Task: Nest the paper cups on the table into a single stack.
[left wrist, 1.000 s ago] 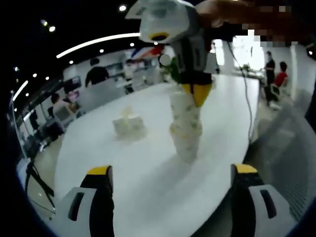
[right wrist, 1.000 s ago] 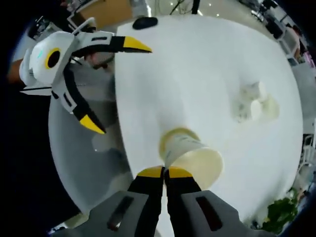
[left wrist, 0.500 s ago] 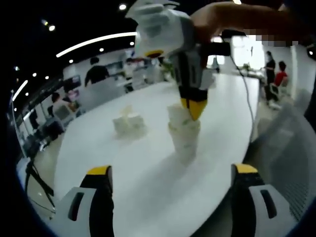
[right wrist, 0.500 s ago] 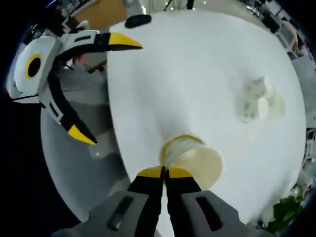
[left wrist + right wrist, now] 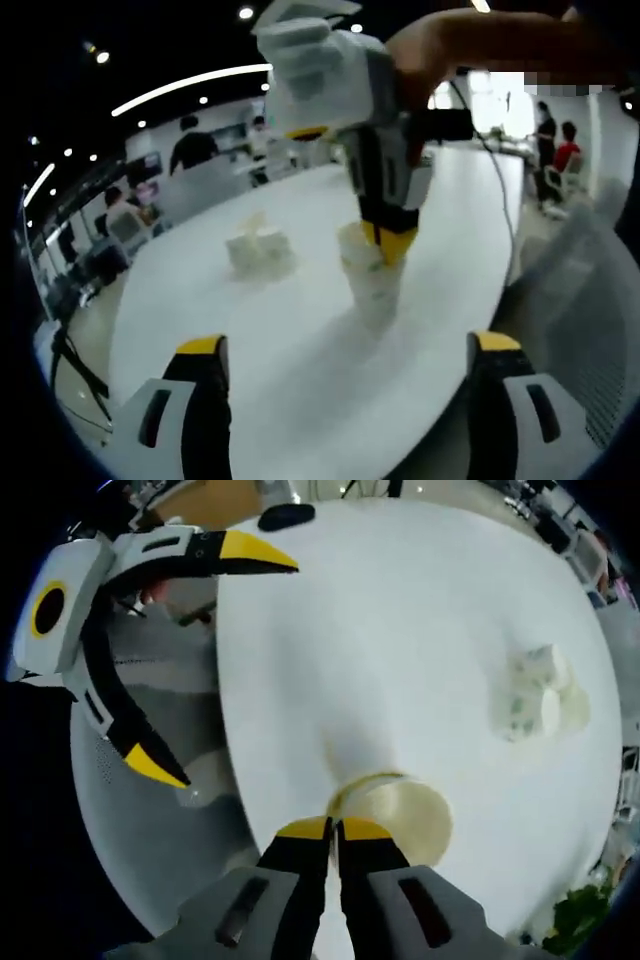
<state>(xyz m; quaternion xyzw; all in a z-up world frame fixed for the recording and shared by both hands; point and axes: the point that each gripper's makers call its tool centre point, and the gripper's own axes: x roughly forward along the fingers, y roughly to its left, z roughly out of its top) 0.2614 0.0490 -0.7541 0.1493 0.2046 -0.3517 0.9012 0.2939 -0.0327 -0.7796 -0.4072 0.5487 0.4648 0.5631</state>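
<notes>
Spanning most of both views, one white table (image 5: 400, 630) is carrying two groups of paper cups. One stack of cups (image 5: 372, 285) is standing at frame centre in the left gripper view; its exact count cannot be told. One small cluster of loose cups (image 5: 540, 705) is lying at right, well apart. Right gripper (image 5: 335, 828) is pinching the stack's rim, jaws nearly together. Left gripper (image 5: 348, 345) is hanging wide open, holding nothing.
</notes>
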